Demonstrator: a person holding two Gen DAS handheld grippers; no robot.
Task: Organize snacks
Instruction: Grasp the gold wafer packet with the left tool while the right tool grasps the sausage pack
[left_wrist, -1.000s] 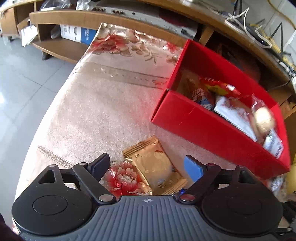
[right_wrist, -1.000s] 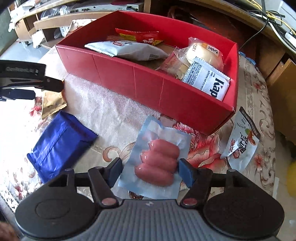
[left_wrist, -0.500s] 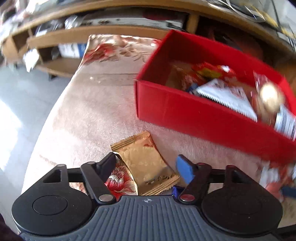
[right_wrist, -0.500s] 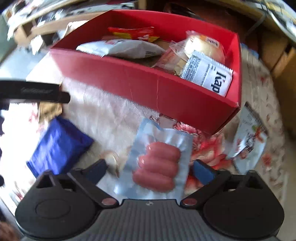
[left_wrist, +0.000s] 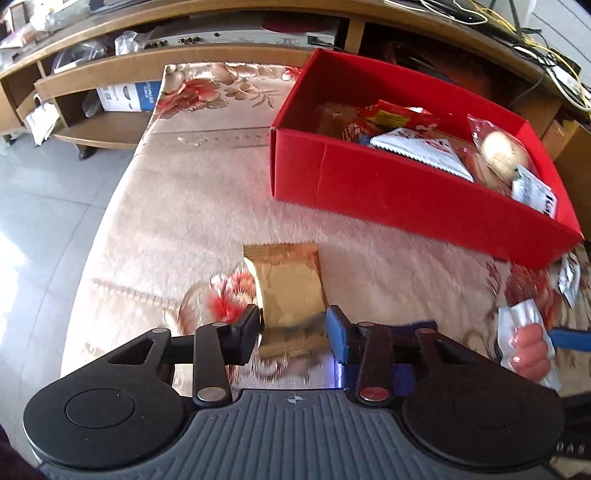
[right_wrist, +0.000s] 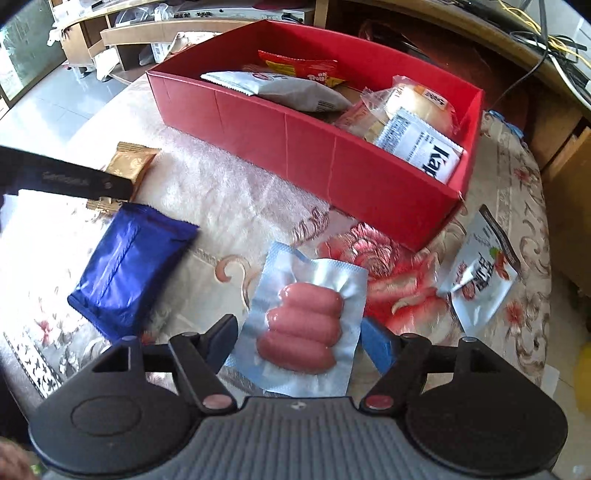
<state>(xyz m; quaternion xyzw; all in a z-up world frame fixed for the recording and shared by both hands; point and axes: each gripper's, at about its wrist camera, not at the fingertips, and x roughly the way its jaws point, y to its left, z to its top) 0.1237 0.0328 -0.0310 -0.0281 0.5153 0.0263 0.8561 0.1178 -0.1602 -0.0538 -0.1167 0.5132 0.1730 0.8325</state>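
In the left wrist view my left gripper (left_wrist: 293, 326) is shut on a gold snack packet (left_wrist: 288, 288), with both pads pressed on its lower sides. Its black finger and the gold packet (right_wrist: 129, 162) also show at the left of the right wrist view. The red box (left_wrist: 388, 188) beyond holds several snack packs. My right gripper (right_wrist: 301, 341) is closing on a clear pack of pink sausages (right_wrist: 303, 325) lying on the floral cloth. Its pads touch the pack's film edges, which buckle. The sausage pack (left_wrist: 528, 343) shows crumpled at the left view's right edge.
A blue packet (right_wrist: 129, 266) lies left of the sausages, near the gold one. A white pouch (right_wrist: 480, 273) lies by the red box's (right_wrist: 295, 144) near right corner. Wooden shelves (left_wrist: 110, 74) stand behind the table; the tiled floor (left_wrist: 44, 206) drops off on the left.
The left jaws closed onto the gold packet and it turned to point straight ahead. The right jaws spread wide, then came back in against the sausage pack.
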